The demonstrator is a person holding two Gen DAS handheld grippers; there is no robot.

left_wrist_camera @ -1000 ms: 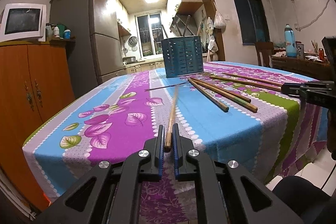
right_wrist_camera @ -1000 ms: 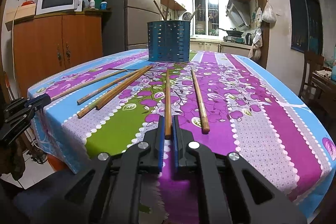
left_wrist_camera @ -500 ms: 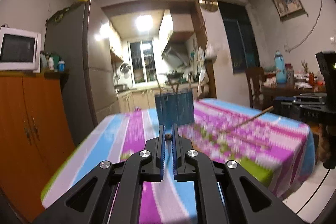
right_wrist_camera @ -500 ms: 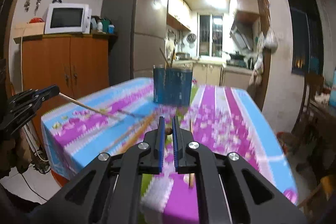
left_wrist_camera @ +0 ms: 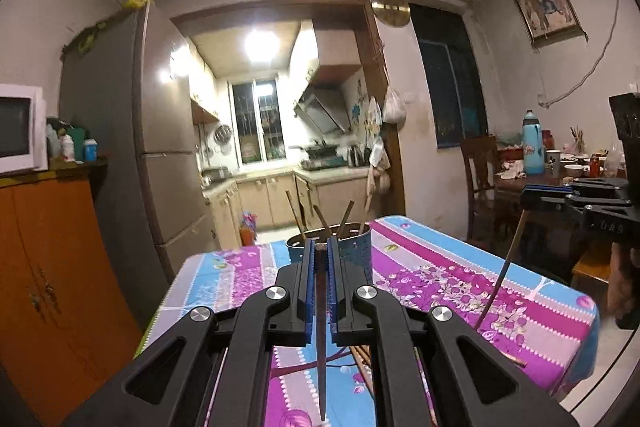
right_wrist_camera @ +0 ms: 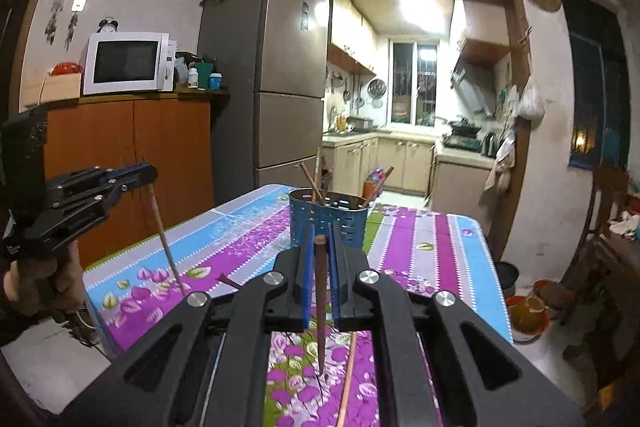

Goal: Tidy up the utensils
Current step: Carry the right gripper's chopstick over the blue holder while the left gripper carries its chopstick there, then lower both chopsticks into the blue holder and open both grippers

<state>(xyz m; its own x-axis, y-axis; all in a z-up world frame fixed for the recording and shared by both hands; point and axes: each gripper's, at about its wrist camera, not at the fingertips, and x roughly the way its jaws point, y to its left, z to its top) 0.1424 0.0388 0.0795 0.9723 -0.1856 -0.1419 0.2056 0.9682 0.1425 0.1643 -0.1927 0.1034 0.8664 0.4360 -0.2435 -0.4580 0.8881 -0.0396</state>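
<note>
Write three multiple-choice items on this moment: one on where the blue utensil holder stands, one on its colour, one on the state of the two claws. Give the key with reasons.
1. Where does the utensil holder stand?
A. on the tablecloth, toward the far end of the table
B. on the orange cabinet
C. on the floor

2. What colour is the holder?
A. red
B. blue
C. white

3. What is the state of the claws?
A. both open and empty
B. only the left holds something
C. each is shut on a chopstick

Key: A, it rests on the floral cloth beyond both claws; B, its perforated wall is blue; C, the left claw grips the left chopstick and the right claw grips the right chopstick, both hanging tip down.
</note>
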